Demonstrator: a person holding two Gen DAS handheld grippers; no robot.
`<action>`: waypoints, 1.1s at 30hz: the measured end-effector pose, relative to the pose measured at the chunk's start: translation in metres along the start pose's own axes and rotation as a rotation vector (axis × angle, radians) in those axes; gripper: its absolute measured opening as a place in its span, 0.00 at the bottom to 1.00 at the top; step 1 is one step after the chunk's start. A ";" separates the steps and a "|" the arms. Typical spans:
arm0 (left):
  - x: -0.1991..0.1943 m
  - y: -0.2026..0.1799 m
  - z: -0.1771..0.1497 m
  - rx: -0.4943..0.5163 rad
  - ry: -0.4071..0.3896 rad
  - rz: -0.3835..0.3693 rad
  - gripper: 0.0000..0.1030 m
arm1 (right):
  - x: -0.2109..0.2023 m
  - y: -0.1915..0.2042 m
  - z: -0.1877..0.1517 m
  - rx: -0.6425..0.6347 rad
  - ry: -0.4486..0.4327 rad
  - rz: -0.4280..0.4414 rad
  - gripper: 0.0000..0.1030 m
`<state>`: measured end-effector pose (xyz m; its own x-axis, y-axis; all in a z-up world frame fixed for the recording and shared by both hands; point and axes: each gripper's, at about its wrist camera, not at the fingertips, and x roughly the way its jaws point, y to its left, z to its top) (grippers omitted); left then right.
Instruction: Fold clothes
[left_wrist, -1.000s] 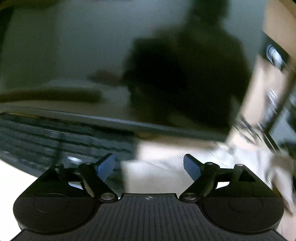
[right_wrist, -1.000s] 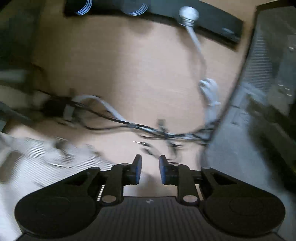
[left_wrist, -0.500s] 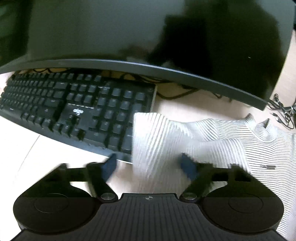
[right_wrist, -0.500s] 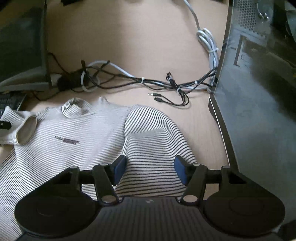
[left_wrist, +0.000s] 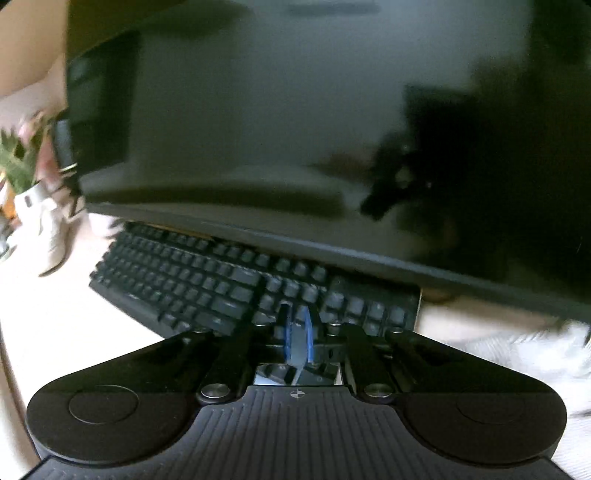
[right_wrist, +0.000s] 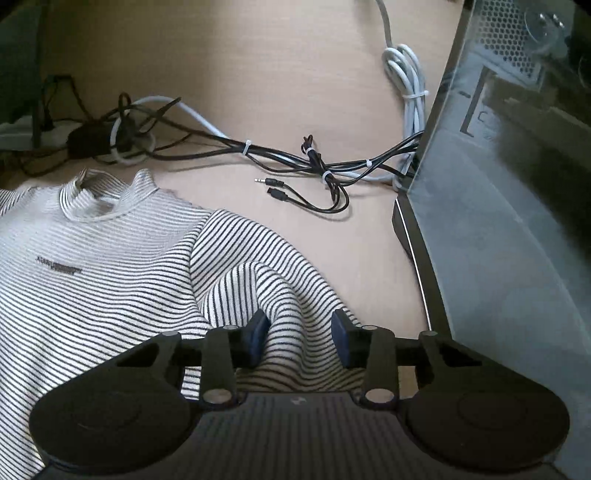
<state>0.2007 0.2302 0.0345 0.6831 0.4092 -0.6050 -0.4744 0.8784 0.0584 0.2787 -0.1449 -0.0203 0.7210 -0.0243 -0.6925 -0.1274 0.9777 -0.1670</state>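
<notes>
A white shirt with thin dark stripes (right_wrist: 110, 258) lies flat on the pale desk, its collar toward the cables. My right gripper (right_wrist: 300, 338) is low over its right sleeve (right_wrist: 258, 266). Its jaws are closing, and a raised fold of the sleeve is bunched between the blue pads. In the left wrist view the shirt (left_wrist: 524, 350) shows only as a blurred patch at the right. My left gripper (left_wrist: 297, 332) is closing too, its pads almost together. Only a pale sliver of the left sleeve shows at their base.
A black keyboard (left_wrist: 221, 280) lies just beyond the left gripper under a large dark monitor (left_wrist: 295, 129). A potted plant (left_wrist: 18, 162) stands far left. Tied cables (right_wrist: 314, 162) lie beyond the shirt. A computer case (right_wrist: 498, 221) walls off the right side.
The left jaws went from wide apart around the sleeve to nearly together, and that view tilted up toward the monitor. The right gripper sank onto the right sleeve, and its jaws narrowed and bunched the cloth.
</notes>
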 end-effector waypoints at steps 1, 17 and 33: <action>-0.008 0.000 0.000 -0.014 -0.004 -0.016 0.19 | 0.000 0.000 0.000 -0.001 -0.006 0.003 0.36; -0.039 -0.139 -0.093 0.218 0.337 -0.760 0.93 | -0.116 0.015 -0.057 0.085 -0.021 -0.011 0.40; -0.039 -0.137 -0.118 0.232 0.425 -0.766 1.00 | -0.098 -0.037 -0.099 0.586 0.082 -0.196 0.40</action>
<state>0.1736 0.0650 -0.0432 0.4814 -0.3931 -0.7834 0.1807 0.9191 -0.3501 0.1448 -0.1999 -0.0157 0.6357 -0.2082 -0.7433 0.4138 0.9048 0.1005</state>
